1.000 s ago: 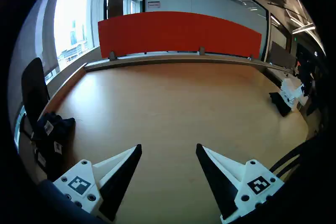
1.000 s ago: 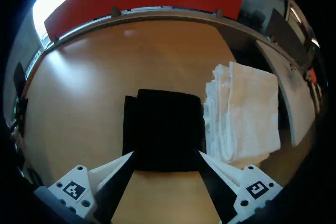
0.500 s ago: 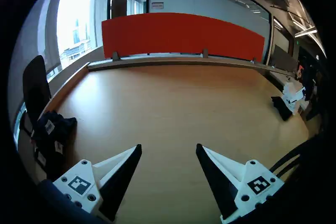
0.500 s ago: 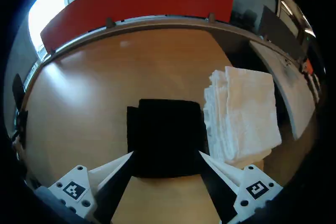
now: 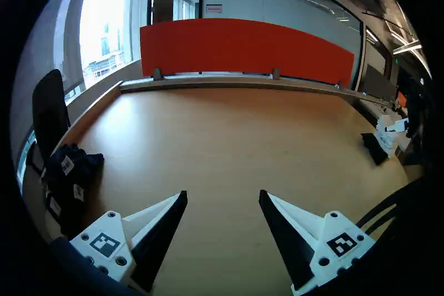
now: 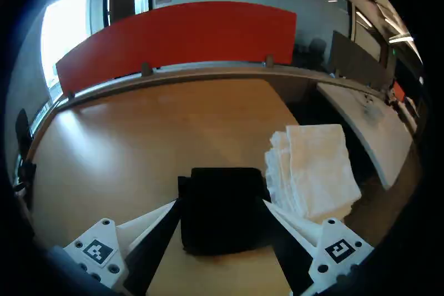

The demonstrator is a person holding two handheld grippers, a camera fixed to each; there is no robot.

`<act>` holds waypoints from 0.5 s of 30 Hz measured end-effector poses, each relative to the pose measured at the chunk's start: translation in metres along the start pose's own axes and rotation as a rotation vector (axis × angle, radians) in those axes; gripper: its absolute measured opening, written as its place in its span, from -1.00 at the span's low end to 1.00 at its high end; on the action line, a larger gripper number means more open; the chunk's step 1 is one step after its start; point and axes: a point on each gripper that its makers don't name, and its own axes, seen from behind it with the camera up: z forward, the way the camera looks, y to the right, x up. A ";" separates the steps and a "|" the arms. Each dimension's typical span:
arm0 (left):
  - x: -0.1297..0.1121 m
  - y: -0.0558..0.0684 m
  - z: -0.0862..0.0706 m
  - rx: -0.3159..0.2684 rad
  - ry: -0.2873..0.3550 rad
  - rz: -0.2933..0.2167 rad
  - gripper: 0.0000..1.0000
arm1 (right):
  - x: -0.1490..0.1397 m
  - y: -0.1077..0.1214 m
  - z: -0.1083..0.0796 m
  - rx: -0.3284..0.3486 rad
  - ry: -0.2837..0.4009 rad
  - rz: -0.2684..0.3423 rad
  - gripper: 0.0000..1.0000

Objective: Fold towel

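Right gripper (image 6: 221, 202) spread astride black towel (image 6: 222, 226) (white stack (image 6: 313, 174) beside); left gripper (image 5: 222, 193) spread above table (image 5: 222, 129); wall sign (image 5: 213, 8) unreadable.

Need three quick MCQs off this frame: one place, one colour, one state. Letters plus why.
1. In the right gripper view, the white towel stack lies where against the black towel? A left B right C on top
2. The divider behind the desk is: A red-orange B blue C green
3. The left gripper is: A shut on a towel B shut, empty C open
Key: B, white sits right of black; A, the panel reads red-orange; C, its fingers stand apart over bare wood.
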 end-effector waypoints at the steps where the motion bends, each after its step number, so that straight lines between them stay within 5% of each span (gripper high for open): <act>1: 0.000 0.000 0.000 0.000 0.000 0.000 0.92 | 0.005 -0.001 -0.002 0.001 0.024 0.001 1.00; 6: 0.001 -0.001 0.000 0.001 0.001 -0.002 0.92 | 0.028 -0.009 -0.012 0.012 0.150 0.005 1.00; 15: 0.003 -0.001 -0.001 0.003 0.002 -0.003 0.92 | 0.049 -0.013 -0.021 -0.011 0.277 -0.004 1.00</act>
